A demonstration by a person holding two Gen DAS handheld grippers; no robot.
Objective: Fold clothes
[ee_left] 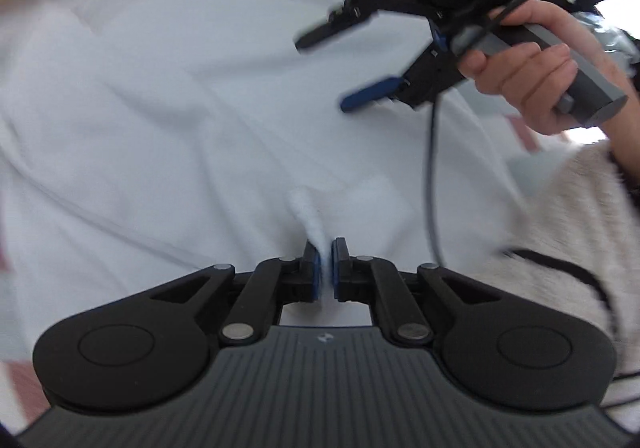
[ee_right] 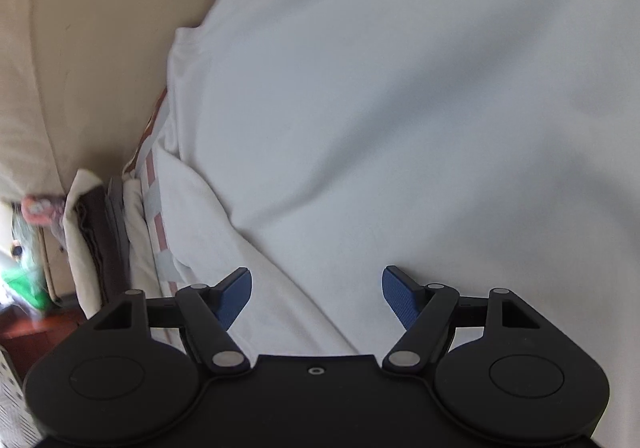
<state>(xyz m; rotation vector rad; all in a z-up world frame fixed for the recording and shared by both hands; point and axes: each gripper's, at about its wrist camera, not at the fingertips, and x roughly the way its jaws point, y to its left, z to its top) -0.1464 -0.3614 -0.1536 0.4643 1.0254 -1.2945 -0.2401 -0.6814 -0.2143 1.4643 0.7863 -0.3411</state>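
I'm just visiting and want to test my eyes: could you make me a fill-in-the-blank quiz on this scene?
1. The left gripper is shut on a pinch of ____ cloth.
2. The right gripper has its fingers spread ____.
3. The pads on those fingers are ____ in color.
4. The person's hand holds the right gripper by its ____ handle.

Missing: white; open; blue; gray

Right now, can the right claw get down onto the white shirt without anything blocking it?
Probably yes. The right claw is open and empty above the white shirt, with only bare cloth ahead. The left claw pinches a fold elsewhere, out of its path.
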